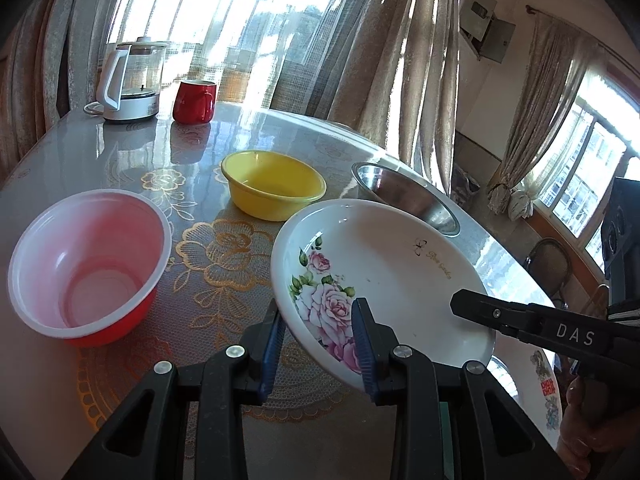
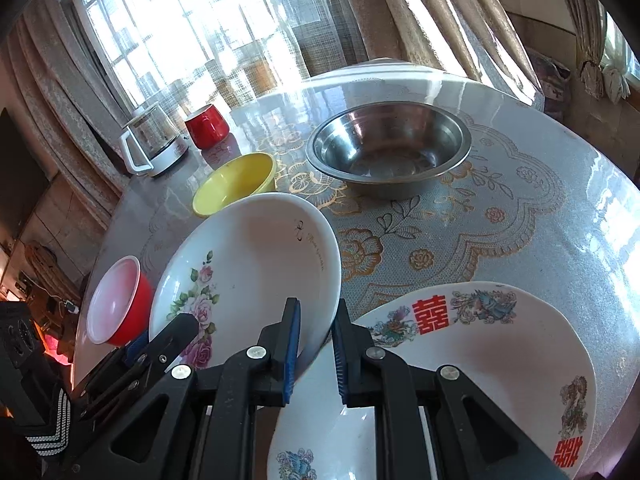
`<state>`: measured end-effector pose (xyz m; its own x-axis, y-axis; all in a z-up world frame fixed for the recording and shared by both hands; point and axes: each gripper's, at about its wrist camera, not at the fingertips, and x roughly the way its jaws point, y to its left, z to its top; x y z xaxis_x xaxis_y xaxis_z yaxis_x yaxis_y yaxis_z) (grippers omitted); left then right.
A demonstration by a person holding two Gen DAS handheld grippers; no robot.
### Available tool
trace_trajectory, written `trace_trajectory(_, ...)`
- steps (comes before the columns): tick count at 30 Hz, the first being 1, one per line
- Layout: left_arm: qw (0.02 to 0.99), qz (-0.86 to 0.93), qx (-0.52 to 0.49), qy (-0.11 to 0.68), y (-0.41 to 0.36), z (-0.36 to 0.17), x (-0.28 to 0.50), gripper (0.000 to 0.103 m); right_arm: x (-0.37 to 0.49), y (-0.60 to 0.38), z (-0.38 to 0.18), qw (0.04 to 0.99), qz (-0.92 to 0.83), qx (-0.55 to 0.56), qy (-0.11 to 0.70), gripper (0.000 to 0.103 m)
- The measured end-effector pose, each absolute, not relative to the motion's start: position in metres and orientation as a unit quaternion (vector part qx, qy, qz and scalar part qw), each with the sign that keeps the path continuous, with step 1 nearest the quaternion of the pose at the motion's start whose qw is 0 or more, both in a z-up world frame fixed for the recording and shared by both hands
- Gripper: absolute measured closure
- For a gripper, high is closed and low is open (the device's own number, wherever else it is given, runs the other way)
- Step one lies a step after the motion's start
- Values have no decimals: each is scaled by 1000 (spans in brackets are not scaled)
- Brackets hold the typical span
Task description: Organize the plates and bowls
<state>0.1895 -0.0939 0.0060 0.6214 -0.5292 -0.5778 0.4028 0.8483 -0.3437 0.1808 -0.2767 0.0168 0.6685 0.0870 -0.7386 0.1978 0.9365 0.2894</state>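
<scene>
A white plate with pink roses (image 1: 384, 276) is held tilted above the table, and it also shows in the right wrist view (image 2: 248, 272). My left gripper (image 1: 318, 344) has its blue pads on either side of the plate's near rim. My right gripper (image 2: 316, 344) straddles the plate's opposite rim, with its fingers (image 1: 492, 312) visible at the right edge. A second white plate with red characters (image 2: 500, 352) lies flat under my right gripper. A red bowl with a white inside (image 1: 86, 260), a yellow bowl (image 1: 274, 184) and a steel bowl (image 2: 388, 148) stand on the table.
A glass kettle (image 1: 132, 80) and a red mug (image 1: 195, 102) stand at the table's far left edge. The round table (image 2: 520, 208) has a glossy lace-pattern cover. Curtains and windows are behind it.
</scene>
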Motion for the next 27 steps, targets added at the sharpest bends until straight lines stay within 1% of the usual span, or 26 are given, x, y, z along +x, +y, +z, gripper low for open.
trace_trajectory(15,890,-325,-70,313,-112,19,155,69,122,-297,23,898,-56,217,379,87)
trace_trajectory(27,882,-352,-50,310,-127,21,135,69,90,-309,18,891,-70,239,380,86)
